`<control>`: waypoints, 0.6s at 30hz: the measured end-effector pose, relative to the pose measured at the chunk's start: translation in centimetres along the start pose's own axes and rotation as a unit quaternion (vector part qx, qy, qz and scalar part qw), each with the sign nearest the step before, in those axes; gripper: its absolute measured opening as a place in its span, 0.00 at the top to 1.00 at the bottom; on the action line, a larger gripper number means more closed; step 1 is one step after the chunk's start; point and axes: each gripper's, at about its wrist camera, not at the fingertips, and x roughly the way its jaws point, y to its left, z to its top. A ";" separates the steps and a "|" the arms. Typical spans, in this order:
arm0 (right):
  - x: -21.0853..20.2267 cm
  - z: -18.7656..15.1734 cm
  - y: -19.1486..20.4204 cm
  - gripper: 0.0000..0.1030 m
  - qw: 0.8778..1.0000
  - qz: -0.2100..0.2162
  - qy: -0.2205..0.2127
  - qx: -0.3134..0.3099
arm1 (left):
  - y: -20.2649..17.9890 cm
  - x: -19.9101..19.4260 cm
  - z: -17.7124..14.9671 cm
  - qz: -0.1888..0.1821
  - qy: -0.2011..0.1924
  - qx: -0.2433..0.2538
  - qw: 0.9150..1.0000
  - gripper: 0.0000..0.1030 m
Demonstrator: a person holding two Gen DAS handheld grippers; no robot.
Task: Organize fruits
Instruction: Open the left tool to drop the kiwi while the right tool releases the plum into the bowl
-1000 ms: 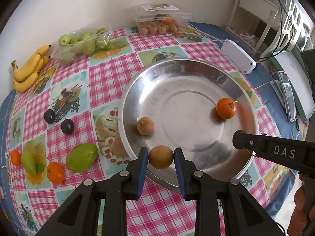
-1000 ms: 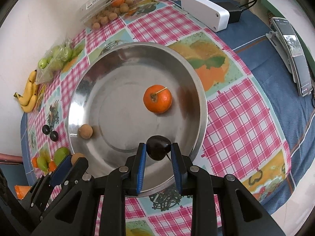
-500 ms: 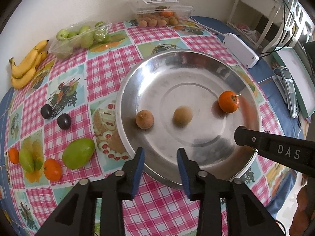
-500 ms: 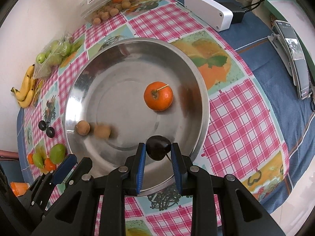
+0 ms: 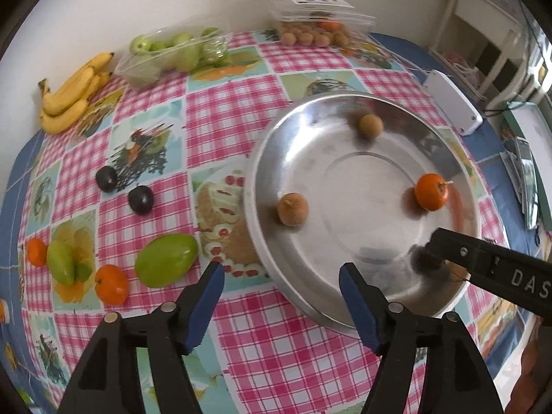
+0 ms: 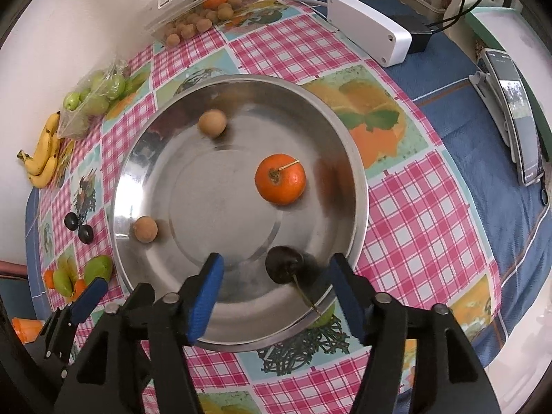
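Note:
A big steel bowl (image 5: 262, 158) (image 6: 358, 186) holds an orange mandarin (image 5: 431, 191) (image 6: 280, 183), two brown round fruits (image 5: 292, 209) (image 5: 370, 125) (image 6: 145, 229) (image 6: 212, 122), and a dark plum (image 6: 284, 264) with a stem near its front rim. My right gripper (image 6: 277, 272) is open, its jaws wide on either side of the plum, not touching it. My left gripper (image 5: 281, 281) is open and empty above the bowl's near left rim. The right gripper's finger (image 5: 490, 260) shows at the right of the left wrist view.
On the checked cloth left of the bowl lie two dark plums (image 5: 140, 199), a green mango (image 5: 166, 259), mandarins (image 5: 111, 283) and a starfruit (image 5: 61, 266). Bananas (image 5: 74, 93), a bag of green fruit (image 5: 172, 51) and a longan box (image 5: 312, 32) stand at the back. A white box (image 6: 369, 34) and a phone (image 6: 517, 117) lie right.
Both grippers opened. The left let go of a brown fruit, which rolled to the bowl's far side. The right released the dark plum into the bowl's front.

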 end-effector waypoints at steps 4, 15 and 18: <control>0.1 0.1 0.1 0.35 1.000 -0.003 0.001 -0.007 | 0.8 -0.1 0.2 0.007 0.000 -0.017 1.000 0.24; 0.1 0.0 0.9 0.35 1.000 -0.005 0.000 -0.028 | 5.5 0.1 0.3 0.053 0.008 -0.121 0.991 0.02; 0.3 0.0 1.1 0.35 0.999 -0.008 0.000 -0.033 | 6.6 0.3 0.1 0.058 0.008 -0.144 0.988 0.00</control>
